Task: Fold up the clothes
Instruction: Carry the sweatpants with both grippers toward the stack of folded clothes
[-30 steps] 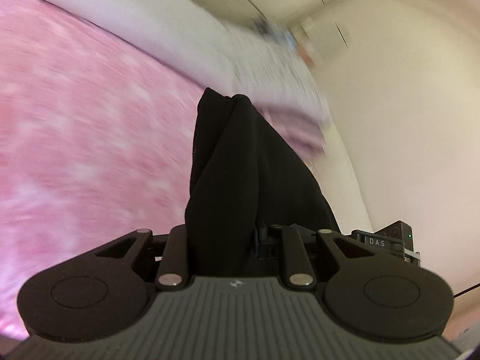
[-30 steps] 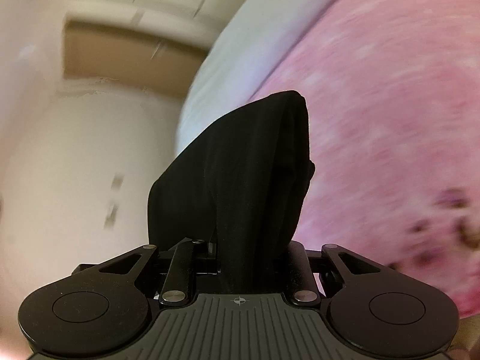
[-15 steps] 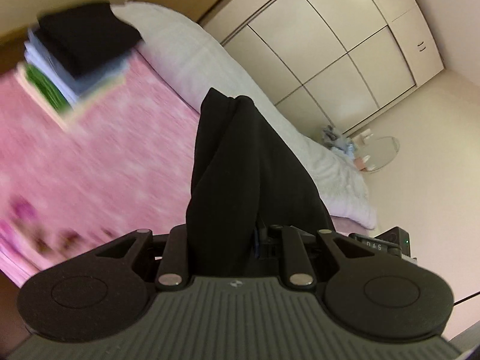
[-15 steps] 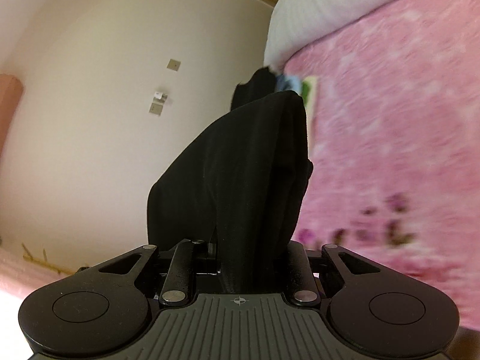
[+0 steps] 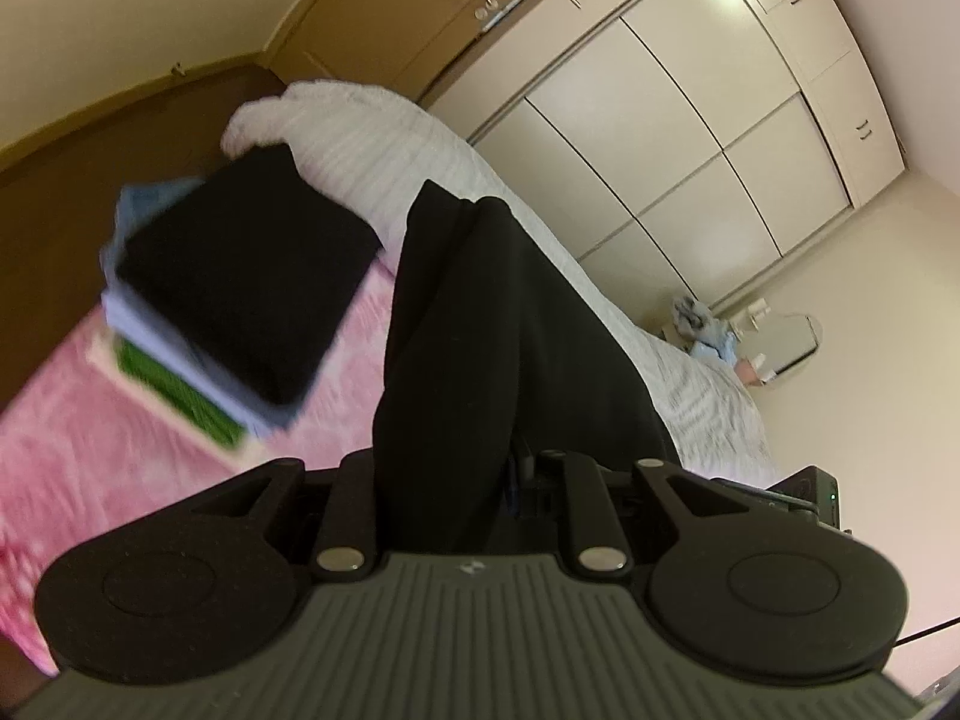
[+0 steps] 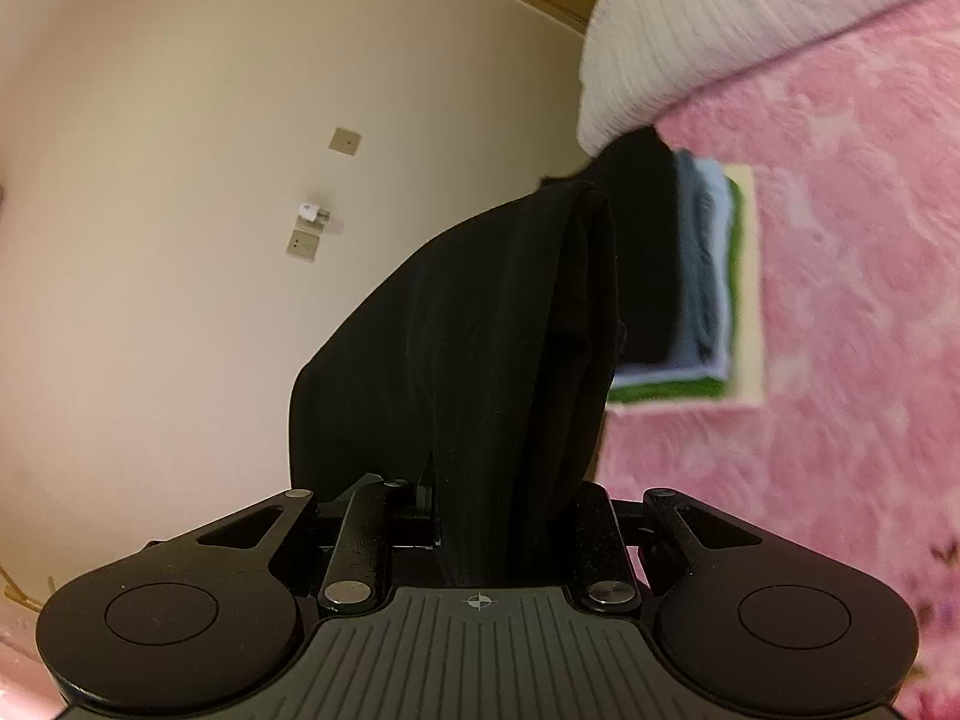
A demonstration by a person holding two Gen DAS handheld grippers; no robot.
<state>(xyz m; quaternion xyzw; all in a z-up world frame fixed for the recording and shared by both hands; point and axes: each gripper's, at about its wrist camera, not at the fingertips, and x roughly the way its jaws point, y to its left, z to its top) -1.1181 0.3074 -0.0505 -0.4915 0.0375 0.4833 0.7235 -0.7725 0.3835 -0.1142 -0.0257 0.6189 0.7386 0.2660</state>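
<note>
My left gripper [image 5: 456, 420] is shut on a black garment [image 5: 480, 324] that bunches over its fingers and hides them. My right gripper [image 6: 498, 450] is shut on the same black garment [image 6: 480, 348], which also covers its fingers. A stack of folded clothes [image 5: 240, 294], black on top with grey, white and green below, lies on the pink bedspread [image 5: 90, 456] ahead and to the left of the left gripper. The stack also shows in the right wrist view [image 6: 690, 282], just beyond the held cloth.
A white ribbed pillow [image 5: 384, 138] lies behind the stack and also shows in the right wrist view [image 6: 720, 30]. A brown headboard [image 5: 90, 180], cream wardrobe doors [image 5: 690, 120] and a small round table [image 5: 774, 342] surround the bed. A cream wall [image 6: 180, 180] is left.
Both grippers have swung with the black garment toward the stack of folded clothes, which now looms larger and closer in both views. Both stay shut on the cloth.
</note>
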